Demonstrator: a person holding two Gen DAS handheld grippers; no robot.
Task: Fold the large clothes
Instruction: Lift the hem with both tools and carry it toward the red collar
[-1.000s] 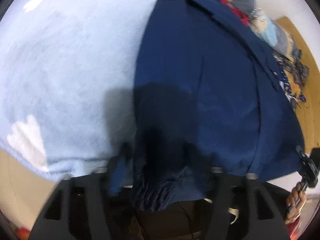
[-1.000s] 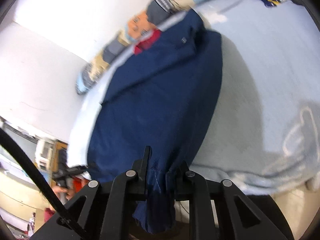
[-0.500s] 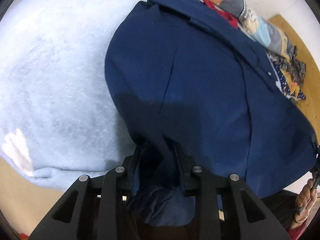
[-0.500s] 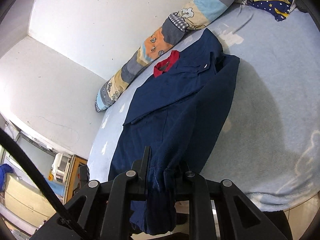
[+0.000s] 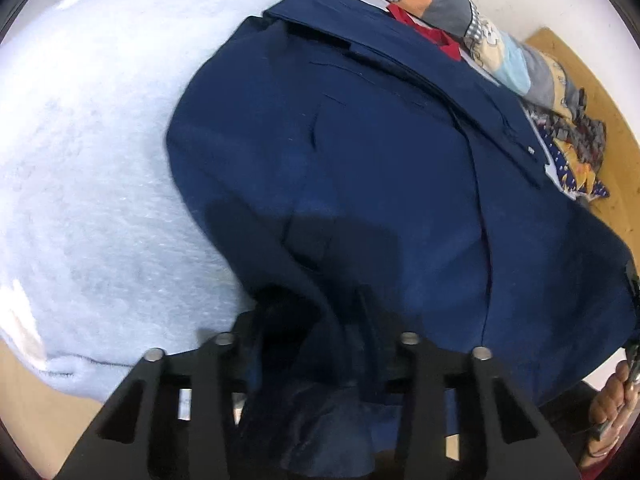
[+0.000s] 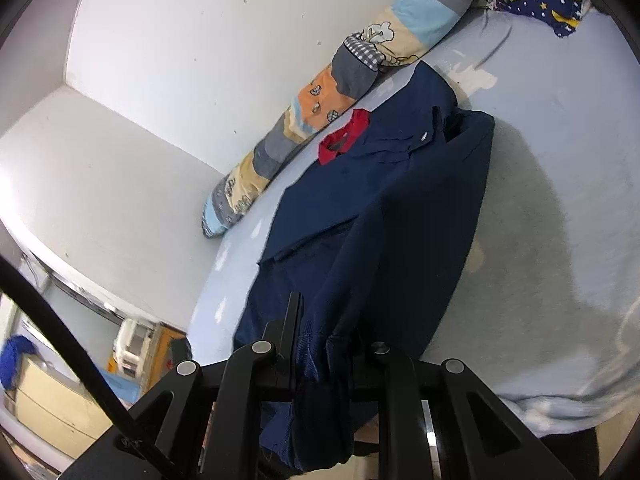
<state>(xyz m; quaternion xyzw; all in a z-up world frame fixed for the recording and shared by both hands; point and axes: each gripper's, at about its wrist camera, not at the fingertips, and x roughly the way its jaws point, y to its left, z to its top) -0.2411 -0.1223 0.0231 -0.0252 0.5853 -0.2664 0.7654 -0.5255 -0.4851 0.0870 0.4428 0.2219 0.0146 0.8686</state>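
Observation:
A large navy jacket (image 5: 380,168) with a red collar (image 5: 432,34) lies spread on a pale blue bed cover (image 5: 88,160). My left gripper (image 5: 320,312) is at its near hem. A bunched fold of navy cloth sits between the fingers, and the jaws are opening slightly around it. In the right wrist view the same jacket (image 6: 380,208) runs away toward the red collar (image 6: 344,136). My right gripper (image 6: 326,332) is shut on the other near corner of the hem, and cloth hangs below the fingers. A hand (image 5: 612,400) shows at the lower right edge.
A long patchwork bolster (image 6: 340,80) lies along the white wall behind the jacket. A star-patterned cloth (image 6: 548,0) sits at the bed's far corner. The bed cover (image 6: 560,180) stretches bare to the right of the jacket. Furniture (image 6: 136,348) stands beyond the bed's left side.
My left gripper, open over the hem a second ago, closed on the navy cloth and drew it up a little. My right gripper kept its hold and tipped upward, showing more wall.

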